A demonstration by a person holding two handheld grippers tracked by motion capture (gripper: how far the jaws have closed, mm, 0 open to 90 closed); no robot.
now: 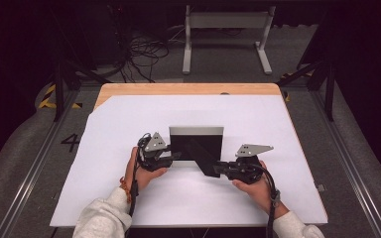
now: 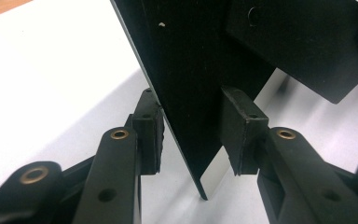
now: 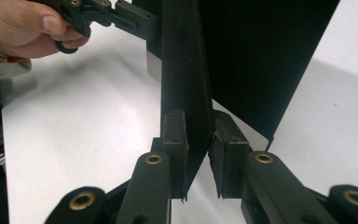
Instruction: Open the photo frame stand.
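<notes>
Both grippers pinch 1 black folded panel (image 1: 197, 144) over the white sheet (image 1: 278, 148). Left gripper (image 2: 191, 135) clamps its edge; right gripper (image 3: 196, 154) grips the flap.

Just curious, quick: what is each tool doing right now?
Left tool: shut on the black frame.
Right tool: shut on the frame's stand flap.

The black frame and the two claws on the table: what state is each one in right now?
Black frame: standing upright on the white sheet.
Frame's back stand: folded out, pinched by the right gripper.
Left gripper: jaws around the frame's edge, pads at it.
Right gripper: shut on the stand.
</notes>
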